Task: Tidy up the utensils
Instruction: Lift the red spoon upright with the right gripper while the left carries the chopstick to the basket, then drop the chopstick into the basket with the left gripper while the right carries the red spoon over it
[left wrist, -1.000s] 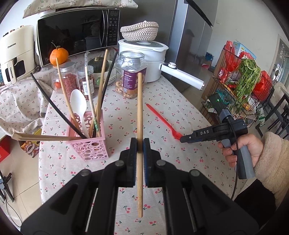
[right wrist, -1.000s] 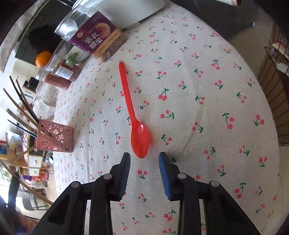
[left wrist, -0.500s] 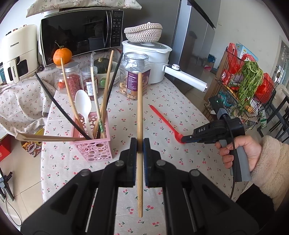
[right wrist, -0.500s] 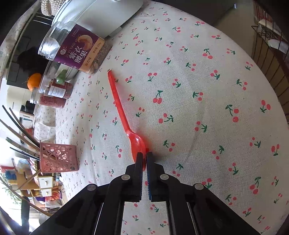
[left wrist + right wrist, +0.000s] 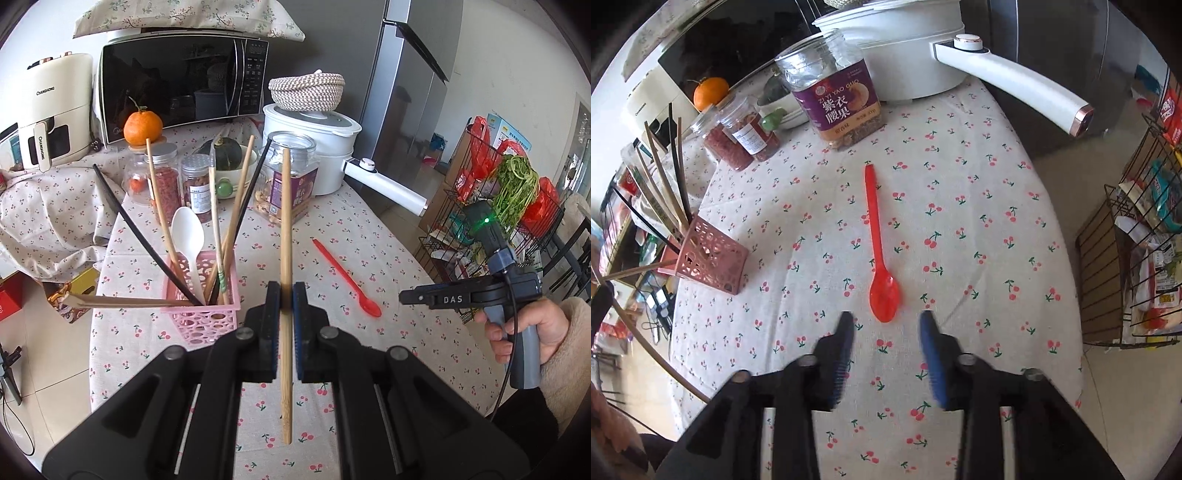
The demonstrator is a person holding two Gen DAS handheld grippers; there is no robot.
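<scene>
The red spoon is lying flat on the cherry-print cloth, bowl toward the right gripper, whose fingers are standing wide apart just short of the bowl and gripping nothing. The left gripper is pinching a bamboo chopstick upright between closed fingers, beside the pink basket, which is holding more chopsticks and a white spoon. A nut jar is standing beyond the red spoon's handle tip, with a white pot behind it.
</scene>
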